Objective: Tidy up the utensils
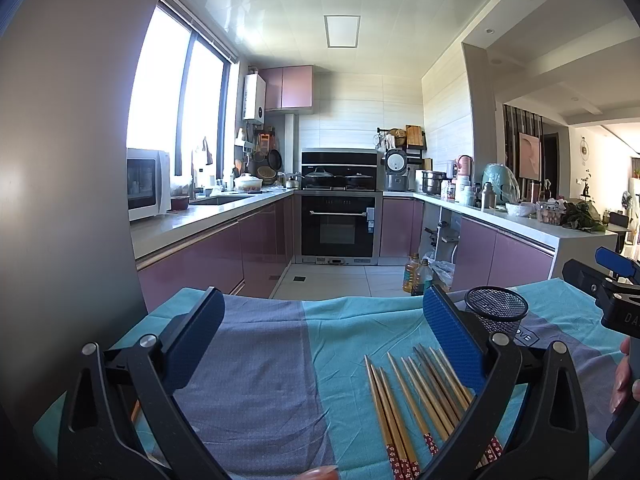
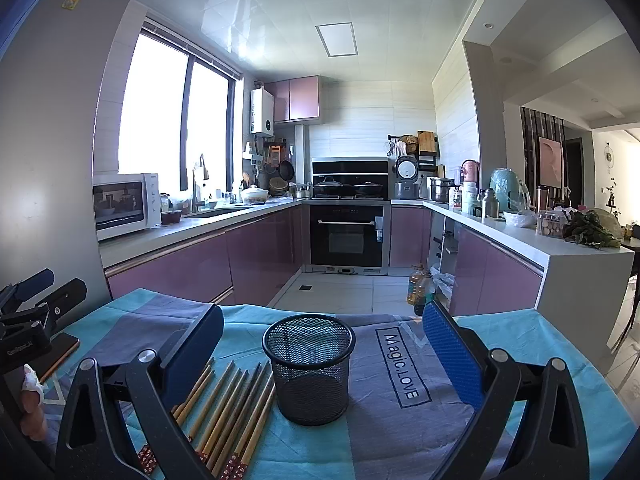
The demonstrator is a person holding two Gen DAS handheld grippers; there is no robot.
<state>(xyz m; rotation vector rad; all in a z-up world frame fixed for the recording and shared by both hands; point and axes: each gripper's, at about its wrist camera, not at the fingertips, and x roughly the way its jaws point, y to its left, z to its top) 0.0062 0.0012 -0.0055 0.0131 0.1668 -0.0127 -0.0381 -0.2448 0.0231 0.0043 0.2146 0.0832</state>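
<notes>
Several wooden chopsticks (image 1: 416, 396) with red patterned ends lie side by side on the blue and grey cloth (image 1: 260, 360). A black mesh cup (image 2: 309, 368) stands upright and empty just right of the chopsticks (image 2: 230, 412). My left gripper (image 1: 324, 332) is open above the cloth, its right finger over the chopsticks, with the mesh cup (image 1: 496, 312) beyond it. My right gripper (image 2: 322, 344) is open too, and the cup sits between its fingers without touching them. The other gripper shows at each view's edge, held by a hand.
The cloth-covered table (image 2: 540, 344) ends at a tiled kitchen floor (image 2: 340, 288). Purple cabinets, an oven (image 2: 346, 236) and counters with a microwave (image 2: 124, 204) stand beyond. Oil bottles (image 2: 420, 286) sit on the floor near the table's far edge. A grey fridge wall (image 1: 68, 160) rises at left.
</notes>
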